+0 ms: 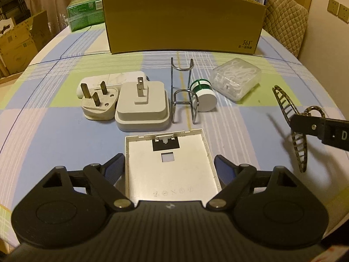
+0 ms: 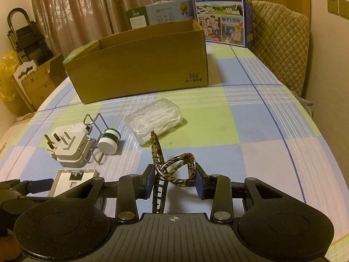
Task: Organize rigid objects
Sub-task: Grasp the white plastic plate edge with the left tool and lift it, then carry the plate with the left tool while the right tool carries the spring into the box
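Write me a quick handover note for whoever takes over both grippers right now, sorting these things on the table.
Right gripper: shut on the tortoiseshell hair claw, lifted off the table.
Left gripper: jaws either side of the flat white tray; whether the pads press on it cannot be told.
On the checked cloth: three-pin plug, white adapter, wire rack, green-and-white spool, clear floss-pick case.
Cardboard box behind them; its inside is not visible.
Left: every item is outside the box.

Checked tablecloth (image 2: pixel 250 131), blue milk carton (image 2: pixel 222 13), green package (image 1: pixel 85 15), quilted chair back (image 2: pixel 281 43), curtains (image 2: pixel 76 11) behind.
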`<state>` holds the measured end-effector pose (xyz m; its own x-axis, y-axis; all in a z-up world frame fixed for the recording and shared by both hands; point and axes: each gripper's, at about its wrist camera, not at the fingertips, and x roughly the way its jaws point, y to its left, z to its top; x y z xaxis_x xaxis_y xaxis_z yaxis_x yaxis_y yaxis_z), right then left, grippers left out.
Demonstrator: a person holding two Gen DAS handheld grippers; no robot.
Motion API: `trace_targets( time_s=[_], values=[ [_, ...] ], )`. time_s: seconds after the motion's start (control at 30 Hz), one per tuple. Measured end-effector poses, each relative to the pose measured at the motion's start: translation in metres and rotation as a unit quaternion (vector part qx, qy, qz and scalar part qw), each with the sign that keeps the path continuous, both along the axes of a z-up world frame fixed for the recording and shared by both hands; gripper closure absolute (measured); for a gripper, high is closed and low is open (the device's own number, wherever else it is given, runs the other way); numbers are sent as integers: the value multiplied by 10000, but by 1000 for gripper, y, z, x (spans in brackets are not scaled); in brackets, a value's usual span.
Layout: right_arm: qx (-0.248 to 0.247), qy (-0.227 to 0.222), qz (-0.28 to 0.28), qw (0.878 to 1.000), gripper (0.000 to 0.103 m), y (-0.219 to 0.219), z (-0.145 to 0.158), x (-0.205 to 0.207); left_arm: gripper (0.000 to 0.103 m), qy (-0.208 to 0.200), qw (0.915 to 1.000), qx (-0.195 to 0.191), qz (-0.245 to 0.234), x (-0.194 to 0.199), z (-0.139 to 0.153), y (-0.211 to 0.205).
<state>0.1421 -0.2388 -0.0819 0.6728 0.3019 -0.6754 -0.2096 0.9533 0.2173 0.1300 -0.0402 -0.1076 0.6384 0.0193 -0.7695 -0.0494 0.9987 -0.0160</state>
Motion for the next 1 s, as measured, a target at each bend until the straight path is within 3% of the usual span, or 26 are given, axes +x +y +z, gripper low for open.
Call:
trace_targets(
  time_s=[0.3,0.57,1.0],
  values=[
    [-34,-188,43,9998,68,7,15,-7,18,-192,9998,-2,13,-13,21,9],
    [-38,-515,132,9986,68,17,37,-5,18,-586,9983,-51,3,-10,61,22],
    [170,-1299,31,9914,68,34,91,56,18,-1404,9900,47,-136,71,132,52]
  ],
)
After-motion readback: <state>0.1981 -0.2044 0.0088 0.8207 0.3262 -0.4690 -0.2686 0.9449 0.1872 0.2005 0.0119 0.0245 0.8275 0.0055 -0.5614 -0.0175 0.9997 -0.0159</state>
